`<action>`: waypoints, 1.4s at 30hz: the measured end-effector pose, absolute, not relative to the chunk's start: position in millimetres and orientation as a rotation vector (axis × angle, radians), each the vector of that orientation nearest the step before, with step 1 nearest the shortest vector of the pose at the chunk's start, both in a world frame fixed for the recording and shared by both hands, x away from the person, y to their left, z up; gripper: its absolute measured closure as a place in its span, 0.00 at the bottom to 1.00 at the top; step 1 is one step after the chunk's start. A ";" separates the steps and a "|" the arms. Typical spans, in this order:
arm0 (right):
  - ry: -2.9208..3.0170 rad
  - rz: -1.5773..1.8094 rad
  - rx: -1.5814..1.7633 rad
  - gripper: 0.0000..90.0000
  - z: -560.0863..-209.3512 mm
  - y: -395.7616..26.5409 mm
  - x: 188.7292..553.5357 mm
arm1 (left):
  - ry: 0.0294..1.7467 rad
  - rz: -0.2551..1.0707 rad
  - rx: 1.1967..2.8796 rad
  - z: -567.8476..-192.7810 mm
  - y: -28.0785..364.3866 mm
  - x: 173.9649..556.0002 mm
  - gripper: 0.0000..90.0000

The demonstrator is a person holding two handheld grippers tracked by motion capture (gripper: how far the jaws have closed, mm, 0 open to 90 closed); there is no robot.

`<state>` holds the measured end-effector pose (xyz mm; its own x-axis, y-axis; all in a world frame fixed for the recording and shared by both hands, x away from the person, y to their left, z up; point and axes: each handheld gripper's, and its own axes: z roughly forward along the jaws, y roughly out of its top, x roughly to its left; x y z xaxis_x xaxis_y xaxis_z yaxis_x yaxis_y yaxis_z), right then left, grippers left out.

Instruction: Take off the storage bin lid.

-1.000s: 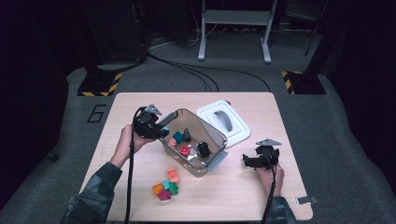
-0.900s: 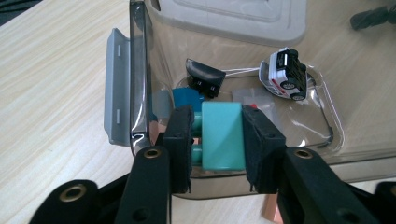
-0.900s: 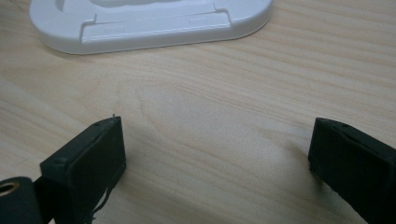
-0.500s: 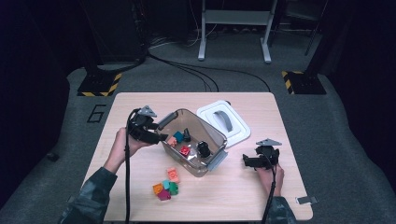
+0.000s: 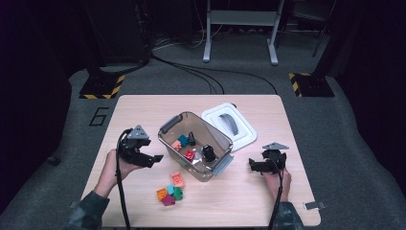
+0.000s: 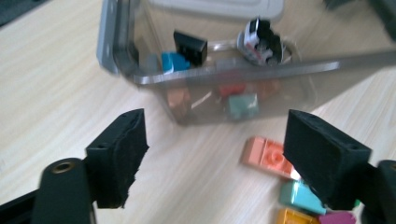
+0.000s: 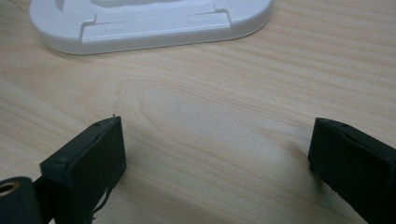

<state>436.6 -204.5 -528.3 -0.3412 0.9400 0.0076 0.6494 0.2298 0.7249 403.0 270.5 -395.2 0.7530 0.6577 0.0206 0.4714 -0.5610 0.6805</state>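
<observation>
Both tongs stand wide and empty: left gripper (image 5: 154,160), jaws just opening, sits just left of the clear bin (image 5: 168,147); loose bricks (image 5: 171,189) lie before it; right gripper (image 5: 252,166) right.

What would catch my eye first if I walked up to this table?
Probably the clear plastic bin at the middle of the table, with a few colourful toy blocks inside, and its white lid lying just behind it. Next, the small heap of bright blocks on the bare wood in front of the bin. The left claw hangs open near that heap, nothing between its jaws.
</observation>
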 end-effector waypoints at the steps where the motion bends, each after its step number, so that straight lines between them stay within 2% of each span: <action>1: 2.075 0.897 1.459 0.04 -528.3 -204.4 436.6 | 0.848 0.351 2.269 -399.1 272.1 402.5 0.21; 5: 2.076 0.896 1.458 0.04 -528.3 -204.5 436.5 | 0.875 0.319 2.255 -419.6 278.9 397.3 0.17; 15: 2.076 0.897 1.459 0.04 -528.2 -204.5 436.5 | 0.900 0.217 2.299 -472.4 274.7 374.5 0.16; 20: 2.074 0.894 1.458 0.04 -528.3 -204.6 436.6 | 0.883 0.197 2.335 -486.8 268.4 365.4 0.16; 28: 2.076 0.897 1.459 0.04 -528.2 -204.5 436.5 | 0.896 0.222 2.361 -498.9 264.6 361.9 0.15; 37: 2.074 0.894 1.459 0.04 -528.3 -204.5 436.6 | 0.981 0.325 2.334 -496.2 281.1 378.5 0.17; 42: 2.072 0.895 1.460 0.04 -528.3 -204.4 436.6 | 0.951 0.312 2.290 -485.2 287.9 376.7 0.17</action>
<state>436.6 -204.4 -528.3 -0.3388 0.9408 0.0056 0.6491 0.2294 0.7253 376.7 287.9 -485.2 0.7114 0.7024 -0.0222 0.5529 -0.5400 0.6346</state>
